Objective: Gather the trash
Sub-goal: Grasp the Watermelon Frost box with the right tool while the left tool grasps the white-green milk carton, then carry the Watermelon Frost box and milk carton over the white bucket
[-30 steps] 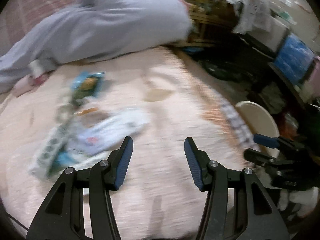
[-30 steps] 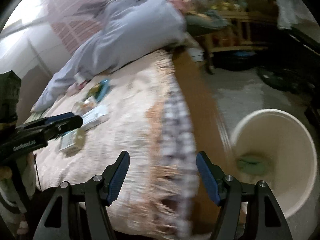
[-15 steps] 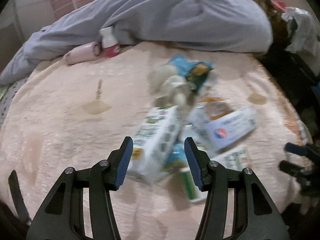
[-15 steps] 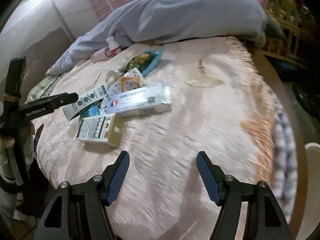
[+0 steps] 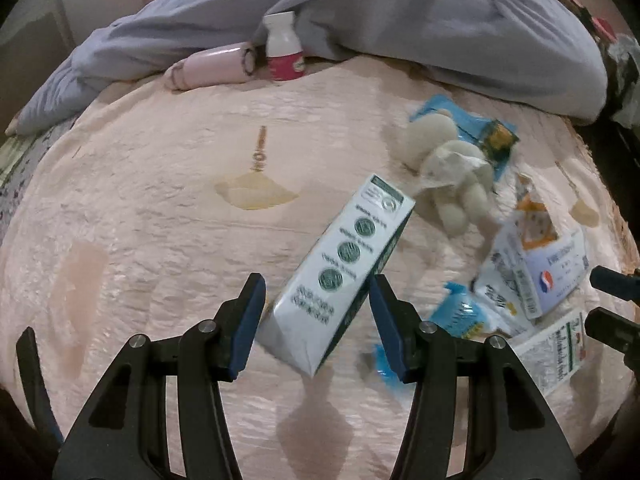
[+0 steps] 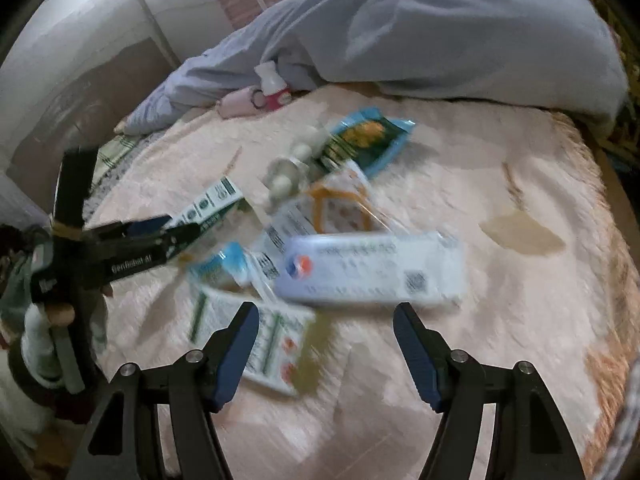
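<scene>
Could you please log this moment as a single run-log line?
phase: approach | left gripper: open, straddling green-white carton, pads clear | right gripper: open, empty, above pale blue box | surface: pink bedspread

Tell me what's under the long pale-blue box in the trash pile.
The long pale-blue box lies over a clear orange-printed wrapper and white barcode packets, its lower-left corner near the green-and-white carton. What else lies beneath it is covered; elsewhere only the pink bedspread shows.
</scene>
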{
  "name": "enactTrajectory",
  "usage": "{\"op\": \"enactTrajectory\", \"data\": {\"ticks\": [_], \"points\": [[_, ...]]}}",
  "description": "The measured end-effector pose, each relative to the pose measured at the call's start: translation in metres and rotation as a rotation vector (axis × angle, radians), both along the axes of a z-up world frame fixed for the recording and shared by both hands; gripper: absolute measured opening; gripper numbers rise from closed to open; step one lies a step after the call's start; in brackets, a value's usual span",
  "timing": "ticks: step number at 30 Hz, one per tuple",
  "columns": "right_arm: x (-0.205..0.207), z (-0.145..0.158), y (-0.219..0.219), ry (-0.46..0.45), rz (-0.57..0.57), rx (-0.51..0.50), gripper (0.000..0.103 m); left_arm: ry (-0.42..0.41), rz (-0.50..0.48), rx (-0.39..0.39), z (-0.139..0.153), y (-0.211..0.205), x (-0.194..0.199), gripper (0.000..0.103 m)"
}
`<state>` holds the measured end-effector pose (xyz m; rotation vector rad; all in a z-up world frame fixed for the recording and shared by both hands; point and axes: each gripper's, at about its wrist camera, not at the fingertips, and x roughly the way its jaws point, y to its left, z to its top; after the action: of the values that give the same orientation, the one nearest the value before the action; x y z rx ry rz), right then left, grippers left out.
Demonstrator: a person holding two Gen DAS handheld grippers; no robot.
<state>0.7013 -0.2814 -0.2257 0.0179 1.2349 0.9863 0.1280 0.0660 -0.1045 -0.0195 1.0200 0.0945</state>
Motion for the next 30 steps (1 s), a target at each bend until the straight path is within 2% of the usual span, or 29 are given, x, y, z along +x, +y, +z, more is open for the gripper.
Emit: {"op": "enactTrajectory", "data": {"ticks": [3, 7, 12, 15, 18, 22, 26, 27, 28, 30], "points": [[0.002, -0.001, 0.023, 0.016, 0.038, 0.031, 0.067, 0.006, 0.025, -0.012, -0.002, 0.014, 0.003, 0.052], [-0.001, -0.012, 0.040, 0.108, 0.109, 0.082, 0.067, 0.008, 0.050, -0.079, -0.005, 0.034, 0.008, 0.052], [-0.026, -0.014, 0.042, 0.192, 0.271, 0.093, 0.067, 0.005, 0.041, -0.126, -0.005, 0.041, 0.013, 0.052], [-0.044, -0.013, 0.040, 0.157, 0.351, 0.034, 0.067, 0.007, 0.024, -0.143, -0.006, 0.041, 0.017, 0.052], [-0.051, -0.003, 0.037, 0.086, 0.370, 0.021, 0.067, 0.015, 0.008, -0.142, -0.007, 0.037, 0.023, 0.052], [-0.058, 0.010, 0.055, -0.028, 0.414, 0.003, 0.072, 0.025, -0.018, -0.104, -0.010, 0.027, 0.036, 0.052], [-0.073, 0.002, 0.074, -0.061, 0.476, -0.045, 0.073, 0.058, -0.033, -0.063, -0.018, 0.017, 0.048, 0.052], [-0.078, -0.004, 0.077, -0.072, 0.484, -0.069, 0.068, 0.057, -0.033, -0.040, -0.019, 0.014, 0.051, 0.052], [-0.078, -0.007, 0.077, -0.076, 0.480, -0.078, 0.056, 0.054, -0.032, -0.036, -0.020, 0.014, 0.051, 0.052], [-0.077, -0.008, 0.070, -0.073, 0.450, -0.063, 0.053, 0.052, -0.011, -0.054, -0.020, 0.015, 0.050, 0.050]]}}
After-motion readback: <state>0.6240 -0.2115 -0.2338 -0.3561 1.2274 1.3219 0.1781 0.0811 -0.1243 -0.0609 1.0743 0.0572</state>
